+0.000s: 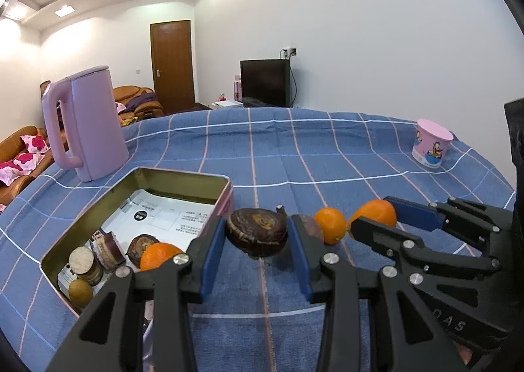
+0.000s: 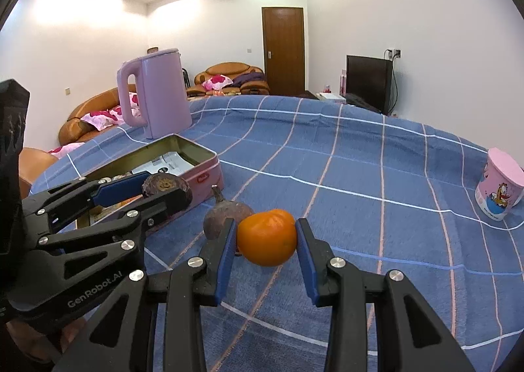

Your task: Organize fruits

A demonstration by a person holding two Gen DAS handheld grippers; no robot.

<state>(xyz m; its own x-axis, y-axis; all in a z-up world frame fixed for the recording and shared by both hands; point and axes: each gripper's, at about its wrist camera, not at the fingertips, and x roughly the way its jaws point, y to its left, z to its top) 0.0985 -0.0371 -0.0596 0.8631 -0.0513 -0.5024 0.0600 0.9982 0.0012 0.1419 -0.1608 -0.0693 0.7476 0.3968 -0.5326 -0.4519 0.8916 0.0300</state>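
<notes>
Right now I am gripping a fruit in each set of jaws. My left gripper (image 1: pixel 257 234) is pinching a dark, wrinkled passion fruit (image 1: pixel 257 231) between its blue pads, lifted a little off the blue checked table (image 1: pixel 327 155), while my right gripper (image 2: pixel 266 237) is clamping an orange (image 2: pixel 267 237) in the same way. What matters most is where the open tin box (image 1: pixel 183 175) lies — it is sitting just to the left of my left jaws, its long side running away from me, so my left hand is the nearer one. Already lying in it are another orange (image 1: pixel 157 255) and some other fruit. Still lying on the cloth between my grippers are one more dark fruit (image 2: pixel 226 214) and a small orange (image 1: pixel 330 224) — both closer to my right hand, I am judging.
</notes>
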